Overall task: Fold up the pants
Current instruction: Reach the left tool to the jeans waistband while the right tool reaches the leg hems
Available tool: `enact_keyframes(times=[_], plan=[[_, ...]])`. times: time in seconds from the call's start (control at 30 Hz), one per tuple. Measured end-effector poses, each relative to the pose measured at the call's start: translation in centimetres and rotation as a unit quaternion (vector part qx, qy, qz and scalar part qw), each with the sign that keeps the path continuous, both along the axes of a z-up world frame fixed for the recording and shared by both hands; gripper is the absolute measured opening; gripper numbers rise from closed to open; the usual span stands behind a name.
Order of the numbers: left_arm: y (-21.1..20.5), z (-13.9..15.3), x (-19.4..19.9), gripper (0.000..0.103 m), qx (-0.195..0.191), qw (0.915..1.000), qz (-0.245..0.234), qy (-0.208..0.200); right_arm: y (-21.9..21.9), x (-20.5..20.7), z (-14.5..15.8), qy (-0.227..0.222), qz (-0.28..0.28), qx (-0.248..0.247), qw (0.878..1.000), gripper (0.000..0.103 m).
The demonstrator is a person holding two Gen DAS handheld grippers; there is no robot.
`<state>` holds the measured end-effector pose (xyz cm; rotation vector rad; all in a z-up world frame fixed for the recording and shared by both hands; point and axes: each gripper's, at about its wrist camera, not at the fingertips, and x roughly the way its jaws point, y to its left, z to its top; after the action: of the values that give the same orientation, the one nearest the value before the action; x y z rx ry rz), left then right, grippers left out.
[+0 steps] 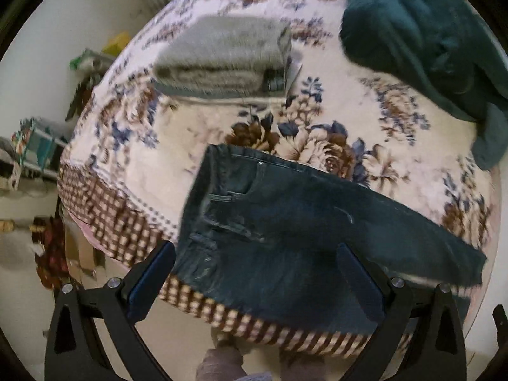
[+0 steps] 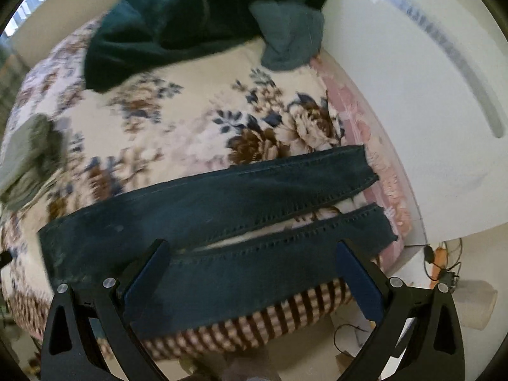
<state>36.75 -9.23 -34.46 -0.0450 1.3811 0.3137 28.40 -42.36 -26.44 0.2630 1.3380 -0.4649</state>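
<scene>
Dark blue jeans [image 1: 285, 216] lie flat across the front of a bed with a floral blanket [image 1: 177, 158]. The waist and pockets are at the left in the left wrist view. The two legs [image 2: 254, 190] run to the right in the right wrist view, slightly apart, cuffs near the bed's right edge. My left gripper [image 1: 254, 254] is open above the jeans' waist part, holding nothing. My right gripper [image 2: 254, 254] is open above the nearer leg, holding nothing.
A folded grey garment [image 1: 222, 57] lies at the back left of the bed. A dark teal heap of clothes [image 1: 428, 38] lies at the back right, also in the right wrist view [image 2: 190, 22]. A white wall [image 2: 412, 95] stands right of the bed. Clutter [image 1: 38, 158] sits on the floor at left.
</scene>
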Motion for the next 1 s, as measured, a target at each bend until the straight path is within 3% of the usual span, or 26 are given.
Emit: enact_keyframes(times=[0.13,0.2,0.33,0.5,0.7,0.83,0.93,1.0], plan=[[-1.0,-7.1,4.8,0.103,0.001,0.9986,0.029,0.044,-4.6,3.9,-7.9,0.046,-0.057,0.041,0.996,0.103],[-0.9,-10.9,7.1,0.103,-0.004,0.9964,0.045,0.072,-7.7,6.3,-13.2,0.071,-0.102,0.081,0.989,0.103],[-0.4,-17.1,10.9,0.103,-0.03,0.9887,0.09,0.116,-11.5,8.3,-20.0,0.107,-0.166,0.09,0.976,0.103],[1.9,-22.0,14.2,0.103,-0.062,0.9722,0.165,0.154,-15.4,10.6,-25.3,0.141,-0.217,0.081,0.962,0.103],[4.3,-26.9,15.3,0.103,-0.023,0.9515,0.212,0.222,-18.3,12.0,-28.9,0.175,-0.274,0.083,0.942,0.103],[4.4,-27.1,15.0,0.102,-0.025,0.954,0.206,0.217,-19.3,11.2,-31.5,0.203,-0.323,0.123,0.916,0.099],[4.4,-25.8,14.0,0.083,-0.037,0.9635,0.183,0.192,-19.7,10.0,-32.4,0.196,-0.35,0.136,0.906,0.079],[4.6,-24.3,13.2,0.045,-0.043,0.9693,0.167,0.175,-19.6,9.9,-32.3,0.187,-0.347,0.129,0.91,0.046]])
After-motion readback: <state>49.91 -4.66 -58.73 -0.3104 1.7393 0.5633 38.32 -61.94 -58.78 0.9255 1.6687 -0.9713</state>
